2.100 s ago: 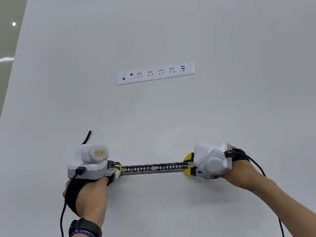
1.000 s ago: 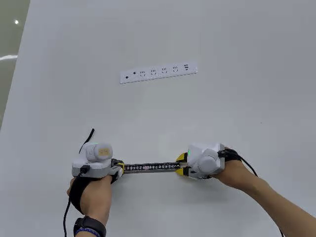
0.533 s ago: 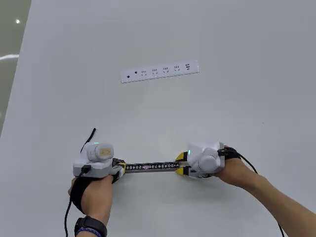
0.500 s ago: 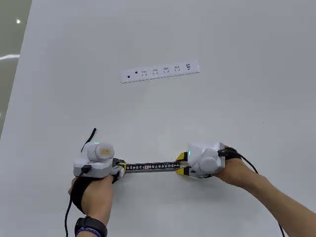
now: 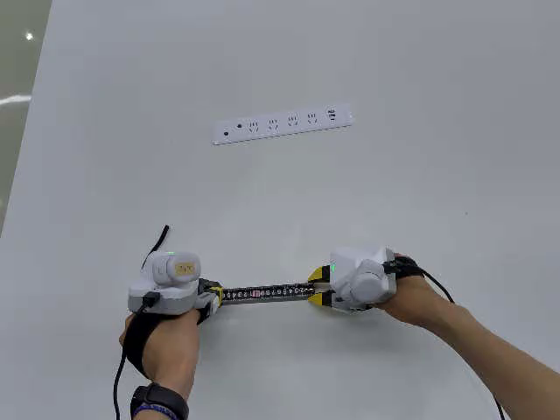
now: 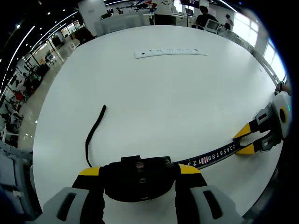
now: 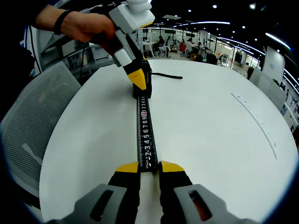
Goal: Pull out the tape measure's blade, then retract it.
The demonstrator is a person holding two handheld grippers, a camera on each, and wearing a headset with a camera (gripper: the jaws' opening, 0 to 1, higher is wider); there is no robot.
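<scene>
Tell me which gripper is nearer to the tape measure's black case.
Left. The left gripper clamps the black tape measure case; the right gripper holds the tip of the pulled-out blade, apart from the case.

Bright, even overhead light washes the white desk [image 5: 394,79] in the head view, which is sharp throughout. Shadows are faint and soft, hugging the underside of the blade [image 5: 262,292]. Small lamp glints shine on the floor [image 5: 17,87] at the left edge.

Both gripper views bend strongly, so the desk rim curves. In the left gripper view ceiling lights smear into streaks, and the pale patch at the right edge is probably window glare. The dark tape measure [image 6: 135,179] near the lens looks slightly soft. In the right gripper view the numerals are crisp, while the power strip [image 7: 257,119] is stretched and blurry.
</scene>
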